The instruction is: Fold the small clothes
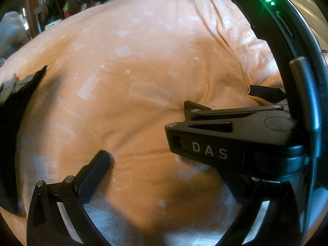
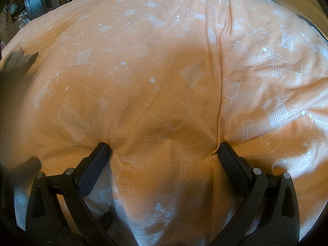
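Observation:
A dark garment (image 1: 12,112) lies crumpled at the far left edge of the orange, dog-printed bed cover (image 1: 133,51), and shows in the right wrist view as a dark garment (image 2: 20,61). My left gripper (image 1: 162,157) hovers over the cover, open and holding nothing. One of its fingers (image 1: 96,170) shows; the other is hidden behind my right gripper (image 1: 221,97), which crosses in from the right. My right gripper (image 2: 164,153) is open, with both fingertips pressed into the orange cover (image 2: 164,82). Its right finger (image 2: 231,160) sits against a raised fold edge (image 2: 219,102).
Cluttered furniture and piled items (image 1: 67,4) stand beyond the far side of the bed. A dark cabinet (image 2: 34,0) is at the far left. A blurred dark shape (image 2: 12,94) fills the left edge of the right wrist view.

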Motion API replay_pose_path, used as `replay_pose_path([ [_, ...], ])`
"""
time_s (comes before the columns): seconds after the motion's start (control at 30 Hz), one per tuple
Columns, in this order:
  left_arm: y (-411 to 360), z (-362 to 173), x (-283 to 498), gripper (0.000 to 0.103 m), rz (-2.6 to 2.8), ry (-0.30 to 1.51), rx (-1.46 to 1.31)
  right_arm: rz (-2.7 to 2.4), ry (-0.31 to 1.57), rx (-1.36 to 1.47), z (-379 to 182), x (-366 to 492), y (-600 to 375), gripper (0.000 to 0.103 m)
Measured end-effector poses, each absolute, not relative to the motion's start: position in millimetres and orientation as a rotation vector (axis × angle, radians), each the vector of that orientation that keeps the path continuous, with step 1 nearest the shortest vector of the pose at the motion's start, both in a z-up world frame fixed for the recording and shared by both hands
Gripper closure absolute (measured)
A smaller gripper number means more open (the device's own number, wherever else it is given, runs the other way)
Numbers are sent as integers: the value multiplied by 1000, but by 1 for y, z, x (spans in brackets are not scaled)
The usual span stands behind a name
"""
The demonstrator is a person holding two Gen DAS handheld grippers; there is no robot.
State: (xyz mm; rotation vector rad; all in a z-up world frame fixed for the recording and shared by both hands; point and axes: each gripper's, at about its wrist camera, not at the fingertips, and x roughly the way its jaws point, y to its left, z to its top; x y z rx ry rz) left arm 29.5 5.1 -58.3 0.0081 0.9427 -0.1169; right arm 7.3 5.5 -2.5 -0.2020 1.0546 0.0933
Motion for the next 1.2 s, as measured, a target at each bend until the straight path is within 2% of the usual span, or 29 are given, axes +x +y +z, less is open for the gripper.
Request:
replay_pose_path([
  [1.2, 3, -58, 28, 0, -117, 955, 4, 97, 1056, -197, -2, 8, 6, 0],
])
